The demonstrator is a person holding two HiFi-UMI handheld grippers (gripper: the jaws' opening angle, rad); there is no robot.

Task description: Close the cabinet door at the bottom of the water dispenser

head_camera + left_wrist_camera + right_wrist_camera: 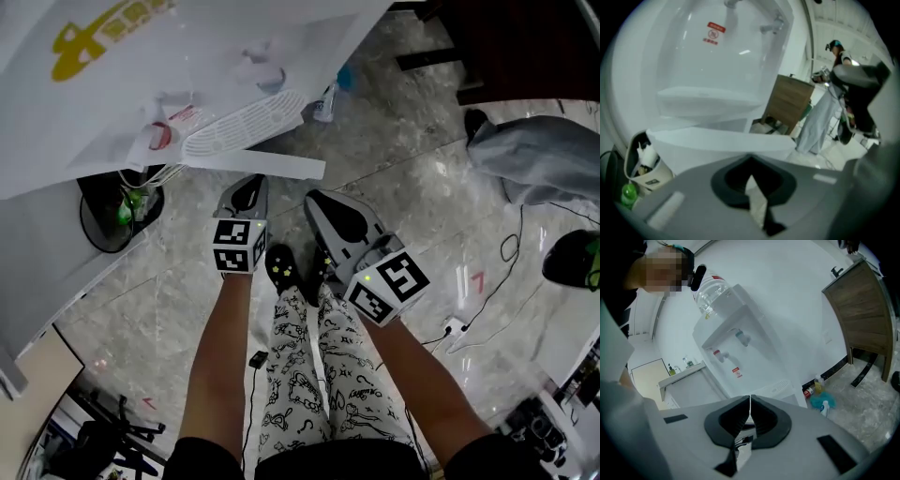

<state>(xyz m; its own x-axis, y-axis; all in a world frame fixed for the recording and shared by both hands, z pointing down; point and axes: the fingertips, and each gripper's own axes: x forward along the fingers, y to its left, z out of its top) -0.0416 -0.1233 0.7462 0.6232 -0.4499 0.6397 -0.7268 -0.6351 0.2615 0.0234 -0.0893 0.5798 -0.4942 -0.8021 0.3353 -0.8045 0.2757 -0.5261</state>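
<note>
head view / left gripper point(249, 187): nearest along with the forearms. jaws pinched together, nothing between them, tips just short of the door's top edge. can't tell if they touch.
head view / right gripper point(319, 204): also clamped on nothing, beside the left one, door edge just ahead of it.
head view / cabinet door point(272, 166): swung open, seen edge-on as a white strip straight ahead of both grippers. water dispenser point(112, 84) is ahead and left.
left gripper view / left gripper point(750, 164): jaws meet at the tip, empty.
left gripper view / cabinet door point(717, 140): white panel right past the jaws, filling the low front.
right gripper view / right gripper point(750, 401): jaws together, empty. water dispenser point(740, 348) is ahead, well clear.
handling (judgement): thin hinged panel, likely light, stiff and smooth. no grasp needed; push with closed tips on the outer face near the free edge. tips may skid.
</note>
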